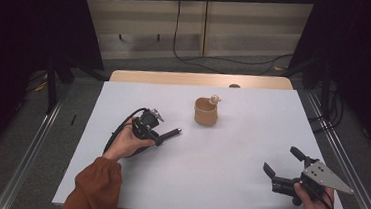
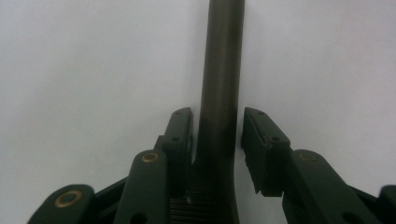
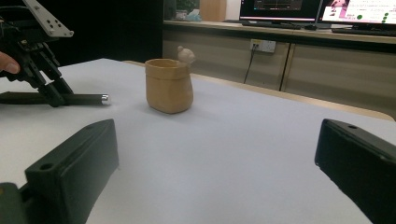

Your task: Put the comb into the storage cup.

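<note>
a person seated at a white table (image 1: 217, 187) works two hand-held grippers. the left gripper (image 1: 160, 136), held in the person's left hand (image 1: 129, 142) with an orange-brown sleeve (image 1: 96, 188) behind it, points down at a dark pen-like stick (image 1: 169, 133) that lies flat on the table left of centre, its silver tip toward the middle. in the left gripper view the stick (image 2: 223, 84) runs straight up between the two black jaws; the jaws stand narrow around it, one pad (image 2: 180, 135) right against its side and the other pad (image 2: 261, 140) a thin gap off, so the grip is not closed on it. in the right gripper view the same stick (image 3: 79, 99) lies level on the table under the left gripper (image 3: 49, 95).

the right gripper (image 1: 284, 165), with its grey three-cornered plate, rests low near the table's near right corner in the person's right hand (image 1: 316, 205). its jaws stand wide apart with nothing between them, and its own view looks past them across bare table.

a small tan pot (image 1: 206, 111) with a tiny figure (image 1: 214, 99) perched on its rim stands upright near the far middle of the table, well apart from both grippers and from the stick.
</note>
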